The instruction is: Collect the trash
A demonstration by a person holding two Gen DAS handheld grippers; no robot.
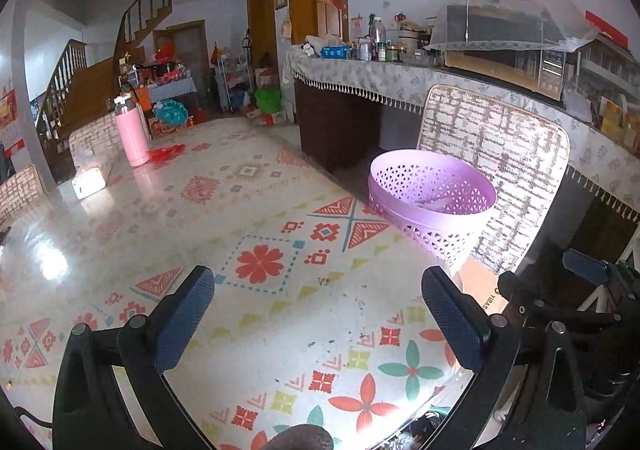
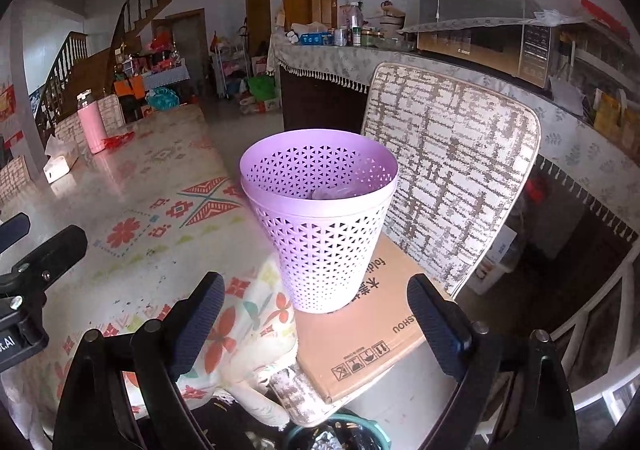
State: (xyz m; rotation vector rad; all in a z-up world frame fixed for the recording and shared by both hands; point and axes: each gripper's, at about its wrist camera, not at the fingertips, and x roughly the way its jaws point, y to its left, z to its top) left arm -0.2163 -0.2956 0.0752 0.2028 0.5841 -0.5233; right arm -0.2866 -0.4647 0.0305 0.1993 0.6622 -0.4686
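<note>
A purple perforated waste basket (image 2: 320, 210) stands on a cardboard box (image 2: 360, 330) on a chair seat, beside the table's right edge; it also shows in the left wrist view as the basket (image 1: 430, 198). Something pale lies inside it, hard to make out. My right gripper (image 2: 316, 318) is open just in front of the basket, nothing between its fingers. My left gripper (image 1: 318, 318) is open above the patterned tablecloth (image 1: 256, 210), holding nothing. A red scrap (image 1: 166, 152) lies far across the table next to a pink flask (image 1: 132, 132).
A white tissue box (image 1: 89, 182) sits at the table's far left. The chair back (image 2: 452, 166) rises behind the basket. A long counter (image 1: 400, 78) with bottles, jars and a microwave runs along the right. The right gripper's body (image 1: 580, 314) shows beside the left one.
</note>
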